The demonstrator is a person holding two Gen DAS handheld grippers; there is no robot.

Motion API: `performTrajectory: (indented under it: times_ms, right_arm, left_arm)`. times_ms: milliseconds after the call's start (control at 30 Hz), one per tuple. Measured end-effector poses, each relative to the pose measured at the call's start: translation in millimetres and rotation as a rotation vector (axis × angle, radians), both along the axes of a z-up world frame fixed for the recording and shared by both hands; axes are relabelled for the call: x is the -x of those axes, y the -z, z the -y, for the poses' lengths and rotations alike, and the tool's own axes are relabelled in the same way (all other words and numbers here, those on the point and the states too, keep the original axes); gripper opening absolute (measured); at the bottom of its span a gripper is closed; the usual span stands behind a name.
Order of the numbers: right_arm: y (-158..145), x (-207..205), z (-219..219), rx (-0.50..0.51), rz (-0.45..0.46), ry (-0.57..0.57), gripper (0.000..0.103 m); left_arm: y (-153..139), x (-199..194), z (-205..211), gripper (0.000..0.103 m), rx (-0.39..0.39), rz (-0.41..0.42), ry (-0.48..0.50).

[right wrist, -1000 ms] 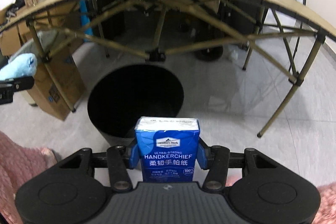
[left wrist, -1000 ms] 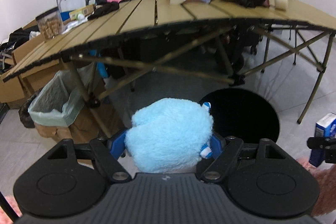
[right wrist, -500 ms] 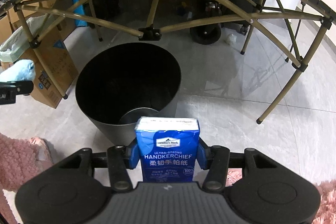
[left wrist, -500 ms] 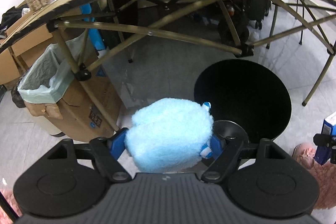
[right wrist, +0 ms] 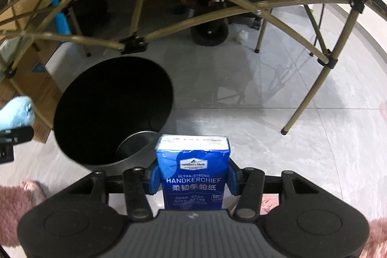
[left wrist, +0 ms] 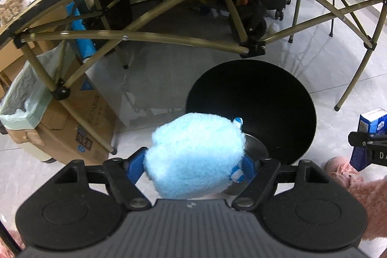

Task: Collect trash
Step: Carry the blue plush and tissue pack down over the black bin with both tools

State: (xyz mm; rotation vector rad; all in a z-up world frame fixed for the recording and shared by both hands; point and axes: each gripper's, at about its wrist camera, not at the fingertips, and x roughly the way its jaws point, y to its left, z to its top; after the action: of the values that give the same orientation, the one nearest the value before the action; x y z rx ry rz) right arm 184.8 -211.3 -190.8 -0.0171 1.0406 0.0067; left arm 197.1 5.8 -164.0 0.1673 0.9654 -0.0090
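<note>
Right wrist view: right gripper [right wrist: 192, 175] pinching blue tissue pack [right wrist: 192, 173], upright, by near rim of black bin [right wrist: 72, 151]. Pack reads "Member's Mark", "ULTRA-STRONG HANDKERCHIEF", Chinese characters beneath. Left wrist view: left gripper [left wrist: 193, 165] pinching fluffy light-blue toy [left wrist: 196, 156] at bin's near-left rim. Cardboard box [left wrist: 79, 113] left of bin; its print too blurred to read.

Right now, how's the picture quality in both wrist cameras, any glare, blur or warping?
Left wrist view: sharp; fisheye bows the table frame; window glare streaks the floor; the black bin is too dark inside. Right wrist view: handkerchief pack crisp, the blue plush toy at the left edge slightly smeared.
</note>
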Motion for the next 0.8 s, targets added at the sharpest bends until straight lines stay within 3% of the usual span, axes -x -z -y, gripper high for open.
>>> performTrajectory:
  times_ms: [500, 800]
  right_arm:
    - [-16, -21, 23, -0.008, 0.056, 0.068, 0.051]
    - [-25, -40, 37, -0.006, 0.091, 0.105, 0.051]
  left_arm:
    - [2, -33, 48, 0.077, 0.041, -0.017, 0.054]
    - [5, -58, 59, 0.078, 0.053, -0.027, 0.024]
